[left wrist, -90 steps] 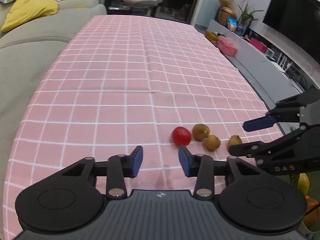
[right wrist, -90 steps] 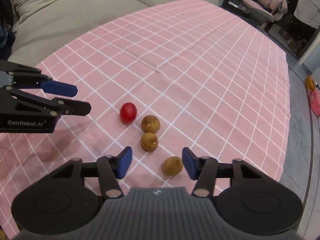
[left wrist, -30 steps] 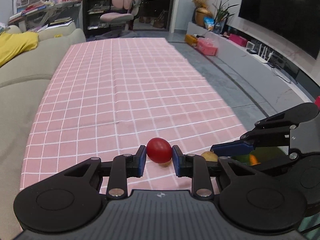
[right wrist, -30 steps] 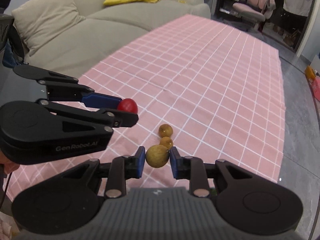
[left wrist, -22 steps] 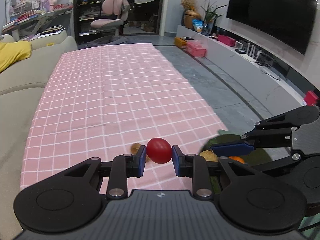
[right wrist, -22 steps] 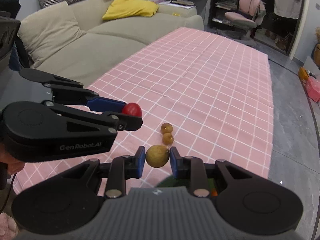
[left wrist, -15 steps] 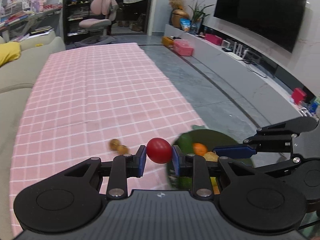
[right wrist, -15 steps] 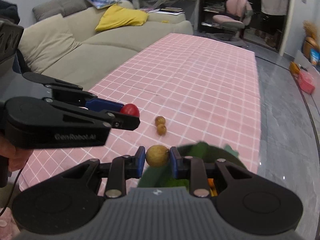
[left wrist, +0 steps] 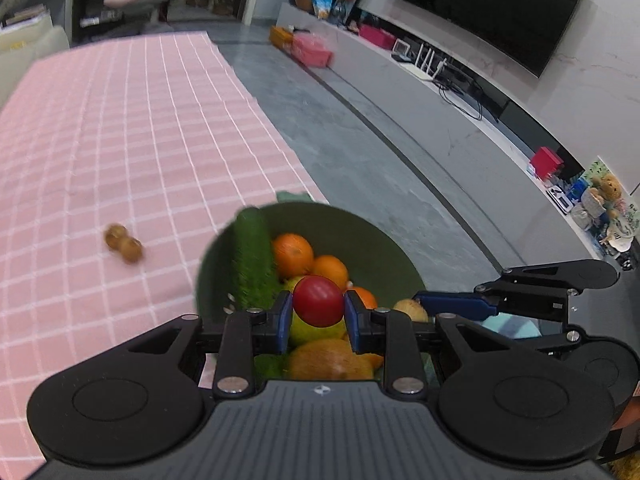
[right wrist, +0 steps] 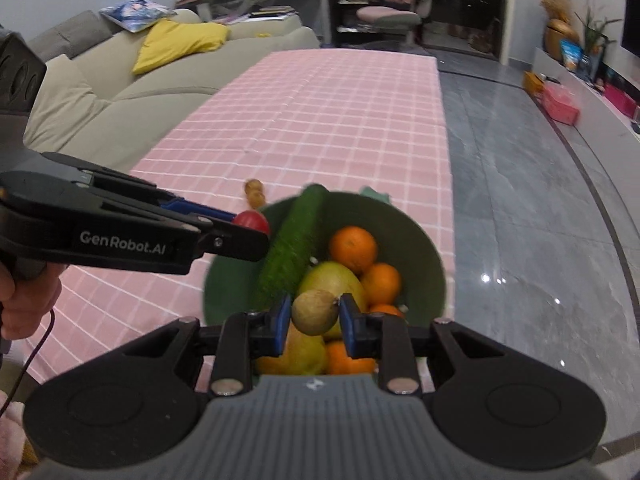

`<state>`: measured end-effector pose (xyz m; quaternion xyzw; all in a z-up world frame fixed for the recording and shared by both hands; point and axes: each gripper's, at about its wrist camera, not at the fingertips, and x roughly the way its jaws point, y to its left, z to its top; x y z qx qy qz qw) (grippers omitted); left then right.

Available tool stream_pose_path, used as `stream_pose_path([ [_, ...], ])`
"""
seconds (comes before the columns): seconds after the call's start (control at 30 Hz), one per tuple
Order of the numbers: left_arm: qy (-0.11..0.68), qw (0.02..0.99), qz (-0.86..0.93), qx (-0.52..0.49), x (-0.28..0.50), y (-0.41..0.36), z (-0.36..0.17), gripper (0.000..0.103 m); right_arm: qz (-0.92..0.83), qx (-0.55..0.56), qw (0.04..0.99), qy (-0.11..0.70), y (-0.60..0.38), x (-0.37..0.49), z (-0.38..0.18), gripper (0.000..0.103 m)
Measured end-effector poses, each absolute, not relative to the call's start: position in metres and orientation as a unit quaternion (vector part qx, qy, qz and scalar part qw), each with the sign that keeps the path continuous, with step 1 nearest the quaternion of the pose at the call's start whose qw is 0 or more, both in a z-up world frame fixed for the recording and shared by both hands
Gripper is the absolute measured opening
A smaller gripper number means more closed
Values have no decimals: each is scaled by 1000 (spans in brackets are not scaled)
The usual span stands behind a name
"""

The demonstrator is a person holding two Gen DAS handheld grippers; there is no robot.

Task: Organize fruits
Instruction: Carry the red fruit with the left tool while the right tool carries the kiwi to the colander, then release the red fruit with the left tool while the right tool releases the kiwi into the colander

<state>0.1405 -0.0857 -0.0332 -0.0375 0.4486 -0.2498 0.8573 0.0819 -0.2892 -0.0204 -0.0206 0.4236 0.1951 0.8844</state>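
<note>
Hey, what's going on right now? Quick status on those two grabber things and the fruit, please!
Left hand-held gripper shut on red tomato; right hand-held gripper shut on brown longan. Both above green bowl. Two longans left on cloth. Nothing blocking.

both wrist views look steeply down from close above the green bowl [left wrist: 372, 240] at the edge of the pink checked cloth [right wrist: 320, 120]. they share the bowl, each seeing the other gripper.

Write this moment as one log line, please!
left gripper: holds tomato | right gripper: holds brown fruit | both above bowl
</note>
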Motion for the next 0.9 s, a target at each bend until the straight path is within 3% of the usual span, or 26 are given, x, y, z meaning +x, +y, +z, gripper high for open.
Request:
stream_pose_path([
  [0.9,468,852,-233,-19,181,-112,-57,31,163,32,873,458,-305,156,-79,23],
])
